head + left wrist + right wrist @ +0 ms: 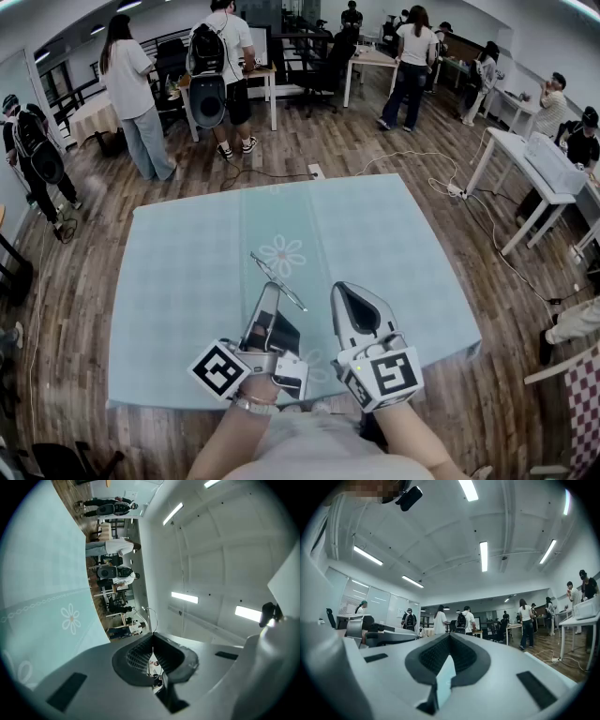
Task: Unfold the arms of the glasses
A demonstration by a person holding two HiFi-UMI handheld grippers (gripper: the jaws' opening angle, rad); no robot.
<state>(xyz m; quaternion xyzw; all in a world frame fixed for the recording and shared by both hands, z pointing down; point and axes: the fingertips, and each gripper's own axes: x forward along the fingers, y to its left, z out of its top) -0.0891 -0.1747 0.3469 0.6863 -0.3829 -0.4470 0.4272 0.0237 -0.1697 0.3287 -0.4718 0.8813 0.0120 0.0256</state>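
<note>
One pale-blue flowered table (187, 272), wooden floor (309, 141), several people (131, 84) beyond.

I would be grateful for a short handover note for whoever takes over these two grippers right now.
Left gripper: fingers shut on the glasses, a thin wire frame held up over the table.
Right gripper: fingers shut, nothing between them, beside the left one and apart from the glasses.
Done: the glasses are in the left grip, off the cloth.
Left: the frame is too thin to tell whether either arm is unfolded. Likely next step: open the right gripper, take an arm and swing it out, then do the other.
</note>
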